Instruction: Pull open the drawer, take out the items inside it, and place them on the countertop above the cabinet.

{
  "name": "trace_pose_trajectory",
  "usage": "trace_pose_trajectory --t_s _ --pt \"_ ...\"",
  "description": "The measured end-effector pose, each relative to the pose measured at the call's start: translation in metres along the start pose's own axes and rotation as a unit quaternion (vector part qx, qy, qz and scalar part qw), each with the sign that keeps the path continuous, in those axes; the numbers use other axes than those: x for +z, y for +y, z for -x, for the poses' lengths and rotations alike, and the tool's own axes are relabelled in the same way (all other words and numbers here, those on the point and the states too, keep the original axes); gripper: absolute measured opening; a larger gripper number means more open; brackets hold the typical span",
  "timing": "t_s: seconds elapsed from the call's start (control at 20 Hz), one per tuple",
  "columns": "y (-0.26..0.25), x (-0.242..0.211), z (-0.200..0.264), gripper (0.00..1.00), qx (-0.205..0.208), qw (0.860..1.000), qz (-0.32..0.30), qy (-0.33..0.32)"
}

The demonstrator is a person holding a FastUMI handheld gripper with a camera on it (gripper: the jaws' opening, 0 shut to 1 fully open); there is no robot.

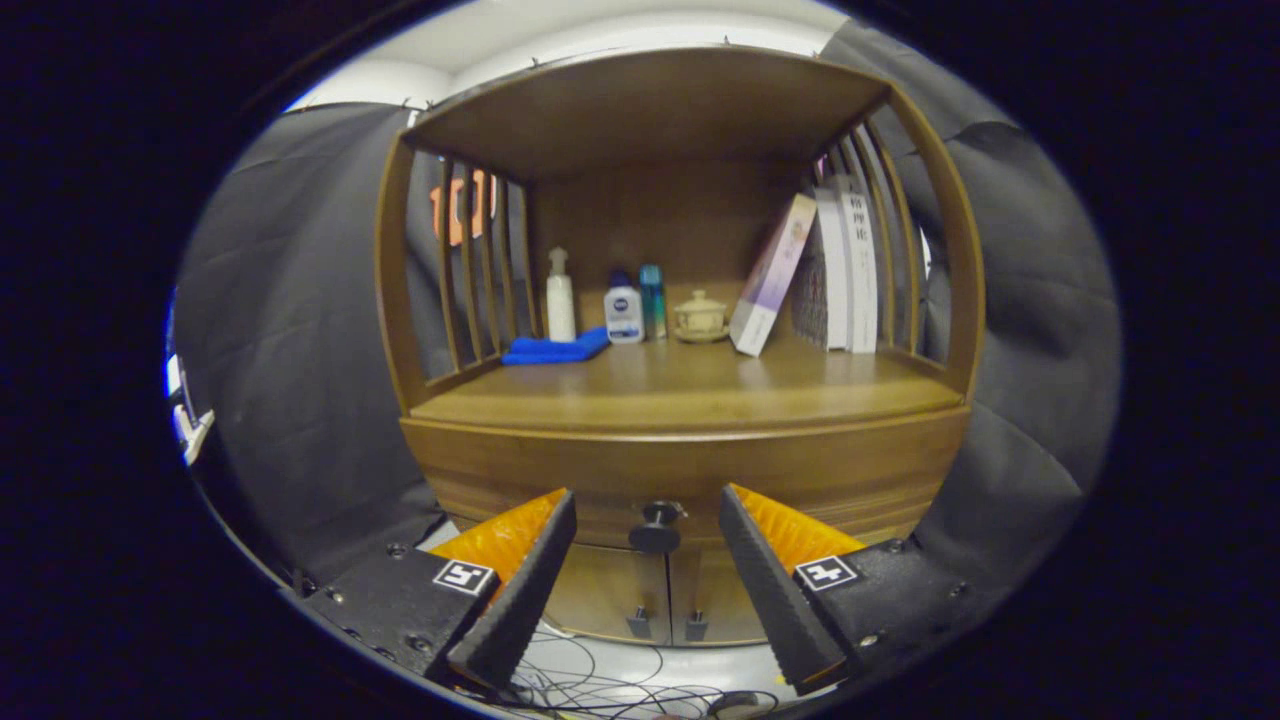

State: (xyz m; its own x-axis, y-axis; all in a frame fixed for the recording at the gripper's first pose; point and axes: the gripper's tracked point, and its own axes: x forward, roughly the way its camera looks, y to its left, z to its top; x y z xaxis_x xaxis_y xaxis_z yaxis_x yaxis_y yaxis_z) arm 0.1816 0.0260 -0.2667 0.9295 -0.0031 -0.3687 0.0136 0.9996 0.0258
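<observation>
Gripper view: the gripper (648, 520) is held released, the shut drawer's (690, 475) knob (655, 527) framed between its fingers, at 12 o'clock.

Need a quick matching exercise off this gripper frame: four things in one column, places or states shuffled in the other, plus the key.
Things
1. drawer knob
2. blue cloth
3. leaning book
4. lidded cup

Places or states
A. tilted against the upright books
B. between the open gripper's fingers, just beyond them
C. flat on the countertop, in front of the pump bottle
D. at the back, between the small bottles and the leaning book

Pairs: 1-B, 2-C, 3-A, 4-D
</observation>
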Motion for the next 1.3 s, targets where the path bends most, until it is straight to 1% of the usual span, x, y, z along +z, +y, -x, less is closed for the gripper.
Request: trace_pose_trajectory --t_s 0.05,0.25,0.3,0.35,0.45,0.5,0.65,0.75,0.8,0.9,0.95,1.05,1.15,1.3 --pt "-0.003 -0.007 -0.012 0.90 -0.006 1.000 -0.001 0.009" --pt "-0.004 -0.028 -0.045 0.78 -0.016 0.999 -0.003 0.027" --pt "-0.007 -0.033 -0.047 0.76 -0.021 0.999 -0.001 0.032" --pt "-0.008 -0.035 -0.053 0.72 -0.024 0.999 -0.001 0.035" --pt "-0.006 -0.036 -0.065 0.67 -0.027 0.999 -0.015 0.039" --pt "-0.004 -0.036 -0.068 0.66 -0.028 0.999 -0.019 0.038" --pt "-0.004 -0.040 -0.077 0.53 -0.037 0.999 -0.011 0.039" --pt "-0.006 -0.043 -0.078 0.51 -0.048 0.999 0.012 0.022" --pt "-0.007 -0.042 -0.079 0.49 -0.050 0.998 0.015 0.021" --pt "-0.006 -0.043 -0.078 0.44 -0.047 0.999 -0.005 0.027" --pt "-0.006 -0.043 -0.077 0.40 -0.046 0.998 -0.012 0.032" --pt "-0.007 -0.045 -0.073 0.38 -0.050 0.998 -0.003 0.033" --pt "-0.009 -0.050 -0.059 0.38 -0.053 0.998 0.000 0.029" --pt "-0.006 -0.059 -0.035 0.38 -0.038 0.999 -0.011 0.032"
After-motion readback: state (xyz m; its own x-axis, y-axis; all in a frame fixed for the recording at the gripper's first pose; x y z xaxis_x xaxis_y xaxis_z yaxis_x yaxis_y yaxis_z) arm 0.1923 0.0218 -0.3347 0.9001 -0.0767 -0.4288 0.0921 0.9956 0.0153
